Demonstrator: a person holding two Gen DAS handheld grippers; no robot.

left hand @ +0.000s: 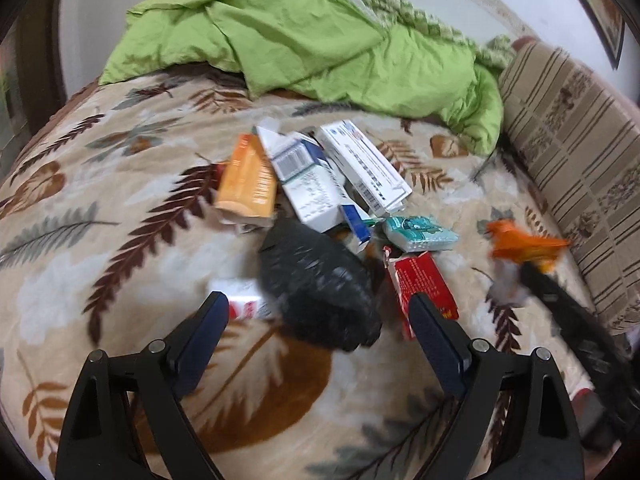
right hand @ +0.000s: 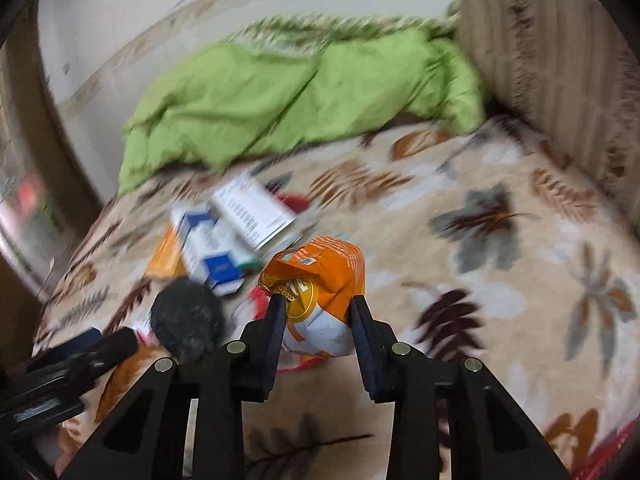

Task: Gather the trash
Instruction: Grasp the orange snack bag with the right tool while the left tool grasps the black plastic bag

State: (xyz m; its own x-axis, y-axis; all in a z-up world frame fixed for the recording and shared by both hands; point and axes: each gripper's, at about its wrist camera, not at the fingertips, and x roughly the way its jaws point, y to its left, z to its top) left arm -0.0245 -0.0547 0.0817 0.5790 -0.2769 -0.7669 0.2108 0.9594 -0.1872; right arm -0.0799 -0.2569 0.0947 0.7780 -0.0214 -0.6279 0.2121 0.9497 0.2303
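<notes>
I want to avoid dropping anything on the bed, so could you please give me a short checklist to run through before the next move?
1. Right gripper closed on the crumpled orange wrapper: ok.
2. Wrapper lifted off the blanket: cannot tell.
3. Left gripper open and empty: ok.
4. Black bag between the left fingers but not gripped: not ok.
5. Boxes lie uncollected: not ok.
</notes>
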